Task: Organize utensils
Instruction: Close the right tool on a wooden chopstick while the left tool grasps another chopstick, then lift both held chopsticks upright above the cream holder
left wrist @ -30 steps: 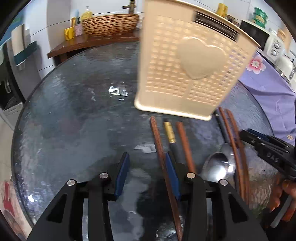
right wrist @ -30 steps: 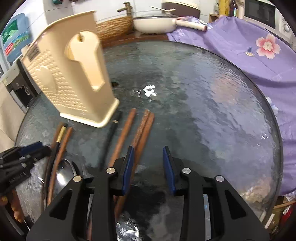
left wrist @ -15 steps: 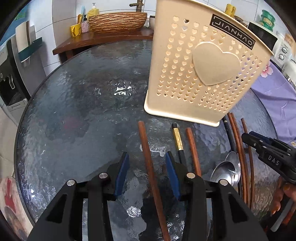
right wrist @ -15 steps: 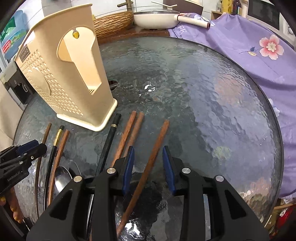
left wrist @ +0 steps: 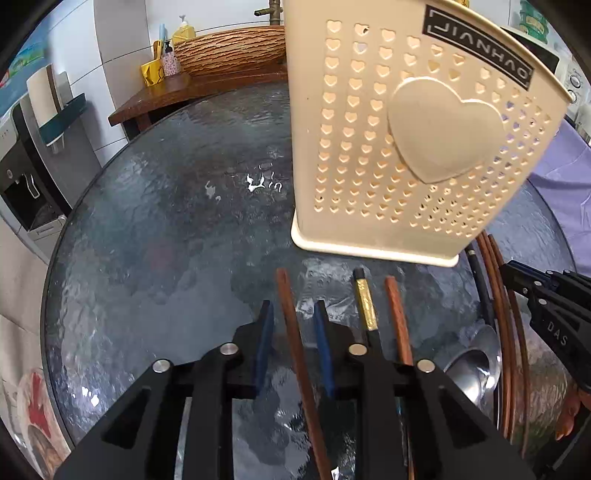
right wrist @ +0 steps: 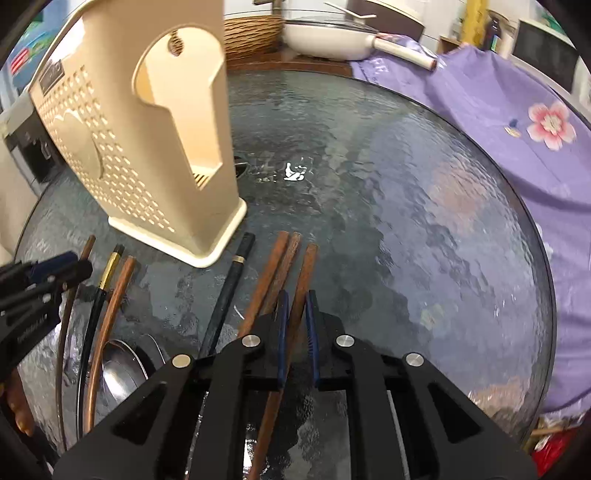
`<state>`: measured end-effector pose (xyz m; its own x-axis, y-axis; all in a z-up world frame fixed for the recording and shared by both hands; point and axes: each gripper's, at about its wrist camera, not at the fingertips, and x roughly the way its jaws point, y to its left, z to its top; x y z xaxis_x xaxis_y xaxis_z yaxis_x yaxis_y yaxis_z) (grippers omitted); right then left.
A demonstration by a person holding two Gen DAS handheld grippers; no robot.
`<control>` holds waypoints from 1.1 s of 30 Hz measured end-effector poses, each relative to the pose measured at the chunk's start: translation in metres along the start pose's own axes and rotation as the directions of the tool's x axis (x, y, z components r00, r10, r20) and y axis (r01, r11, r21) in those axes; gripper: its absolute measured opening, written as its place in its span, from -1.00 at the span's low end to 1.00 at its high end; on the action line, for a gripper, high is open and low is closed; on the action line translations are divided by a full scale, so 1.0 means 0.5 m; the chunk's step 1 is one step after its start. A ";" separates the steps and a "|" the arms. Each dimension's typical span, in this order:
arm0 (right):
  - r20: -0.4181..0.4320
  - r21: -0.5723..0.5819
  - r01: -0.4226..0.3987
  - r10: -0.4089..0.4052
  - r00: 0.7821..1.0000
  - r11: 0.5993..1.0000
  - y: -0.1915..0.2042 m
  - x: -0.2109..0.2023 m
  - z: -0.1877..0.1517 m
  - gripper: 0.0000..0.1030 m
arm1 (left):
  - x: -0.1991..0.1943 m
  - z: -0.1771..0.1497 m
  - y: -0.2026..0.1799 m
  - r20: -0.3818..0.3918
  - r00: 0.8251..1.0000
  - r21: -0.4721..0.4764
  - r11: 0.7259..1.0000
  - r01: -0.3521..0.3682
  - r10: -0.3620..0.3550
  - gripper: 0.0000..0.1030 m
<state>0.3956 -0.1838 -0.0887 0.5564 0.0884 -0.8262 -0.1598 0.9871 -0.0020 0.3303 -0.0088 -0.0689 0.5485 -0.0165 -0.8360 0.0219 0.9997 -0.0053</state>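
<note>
A cream perforated utensil holder point(left wrist: 413, 140) with a heart stands upright on the round glass table point(left wrist: 166, 221); it also shows in the right wrist view point(right wrist: 147, 140). Several brown and black chopsticks and a metal spoon point(left wrist: 476, 362) lie in front of it. My left gripper point(left wrist: 293, 314) straddles a brown chopstick point(left wrist: 291, 325), with gaps between it and both pads. My right gripper point(right wrist: 295, 306) has its pads closed onto another brown chopstick point(right wrist: 304, 273), next to a brown pair point(right wrist: 275, 266) and a black chopstick point(right wrist: 231, 284).
A wooden shelf with a wicker basket point(left wrist: 229, 51) and bottles stands behind the table. A purple flowered cloth point(right wrist: 517, 122) covers the right side. A white pan point(right wrist: 332, 35) sits at the back. A water dispenser point(left wrist: 26, 166) stands at the left.
Both grippers have moved forward over the chopsticks and narrowed. The right one has closed onto a brown chopstick. The left one now straddles a brown chopstick.
</note>
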 end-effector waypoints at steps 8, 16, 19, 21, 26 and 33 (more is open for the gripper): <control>-0.037 -0.018 -0.014 0.013 0.999 1.000 -0.010 0.013 0.028 -0.83 | 0.009 0.012 0.006 -0.025 1.000 0.013 1.000 -0.019 0.019 -0.65; -0.007 -0.035 0.005 -0.005 1.000 0.999 0.001 0.011 0.017 -0.85 | 0.000 -0.005 -0.015 -0.029 0.999 0.041 0.999 -0.035 0.036 -0.83; 0.006 -0.025 -0.001 0.001 1.000 1.000 0.001 0.009 0.012 -0.85 | -0.001 -0.007 -0.023 -0.026 0.998 0.048 0.998 -0.048 0.050 -0.83; 0.014 -0.023 -0.001 0.001 1.000 1.000 0.001 0.008 0.011 -0.85 | -0.001 -0.008 -0.022 -0.023 0.998 0.048 0.998 -0.051 0.052 -0.84; 0.020 -0.021 -0.009 0.009 1.000 1.000 -0.001 0.007 0.009 -0.86 | -0.002 -0.008 -0.022 -0.020 0.999 0.042 0.998 -0.043 0.044 -0.87; 0.032 -0.003 -0.024 0.024 0.999 1.000 -0.009 0.006 0.012 -0.86 | -0.004 -0.003 -0.010 -0.025 1.000 0.016 1.000 0.001 -0.001 -0.87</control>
<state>0.4029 -0.1874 -0.0875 0.5780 0.1161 -0.8077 -0.1757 0.9843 0.0158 0.3281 -0.0139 -0.0681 0.5274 -0.0168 -0.8494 0.0358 0.9994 0.0025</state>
